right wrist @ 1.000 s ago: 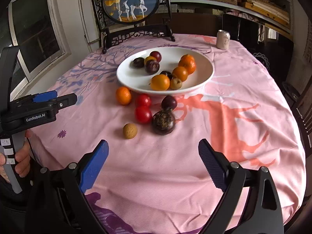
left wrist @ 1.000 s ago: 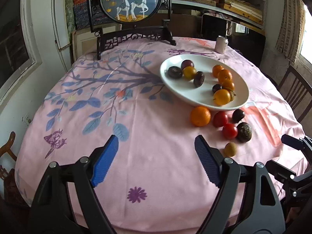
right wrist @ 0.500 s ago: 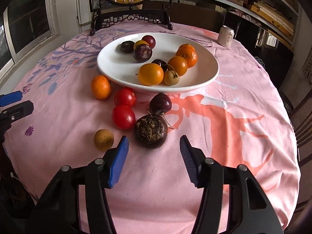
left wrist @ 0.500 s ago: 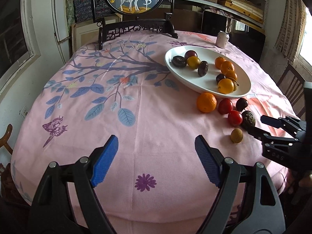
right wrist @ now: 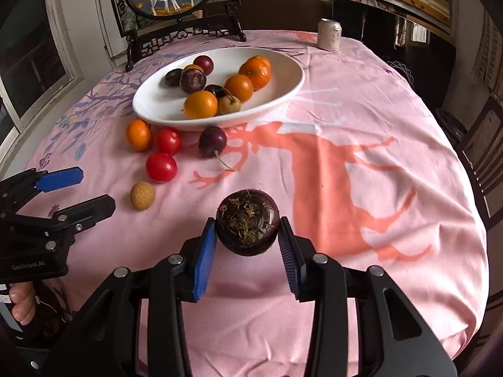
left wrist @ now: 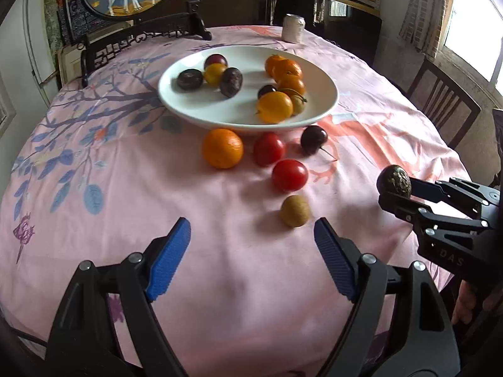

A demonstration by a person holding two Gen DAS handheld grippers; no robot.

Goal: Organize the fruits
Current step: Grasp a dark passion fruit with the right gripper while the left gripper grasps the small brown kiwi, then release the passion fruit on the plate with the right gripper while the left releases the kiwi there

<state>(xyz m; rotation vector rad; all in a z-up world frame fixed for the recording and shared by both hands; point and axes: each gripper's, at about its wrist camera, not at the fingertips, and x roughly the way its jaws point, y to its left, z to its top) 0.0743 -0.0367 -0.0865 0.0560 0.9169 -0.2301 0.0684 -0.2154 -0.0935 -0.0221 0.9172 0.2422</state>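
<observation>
Pink cloth [right wrist: 361, 119]: the round table is covered by it; a blue tree and an orange deer are printed on it.
White dish [right wrist: 283, 91]: it is placed toward the far half of the table; oranges, dark plums and small yellow fruits are held in it.
Dark brown fruit [right wrist: 246, 226]: it is gripped between the two blue pads of the right gripper [right wrist: 247, 253], and it is seen above the cloth, near the front edge of the table. In the left wrist view the same fruit [left wrist: 394, 182] is seen at the tip of that gripper [left wrist: 399, 193].
Right gripper: its jaws have just been closing, and now they are pressed on both sides of the dark brown fruit.
Left gripper [left wrist: 251, 251]: its jaws are held wide and nothing is between them; only bare cloth is seen under them.
Small tan fruit [left wrist: 295, 211]: it is lying on the cloth just beyond the right finger of the left gripper.
Two red tomatoes [left wrist: 289, 175]: they are lying between the tan fruit and the dish, close to each other.
Orange [left wrist: 222, 148]: it is placed just in front of the dish rim, left of the tomatoes.
Dark plum with a stalk [left wrist: 313, 140]: it is lying to the right of the tomatoes, near the dish.
Can [right wrist: 329, 34]: it is standing upright at the far side of the table.
</observation>
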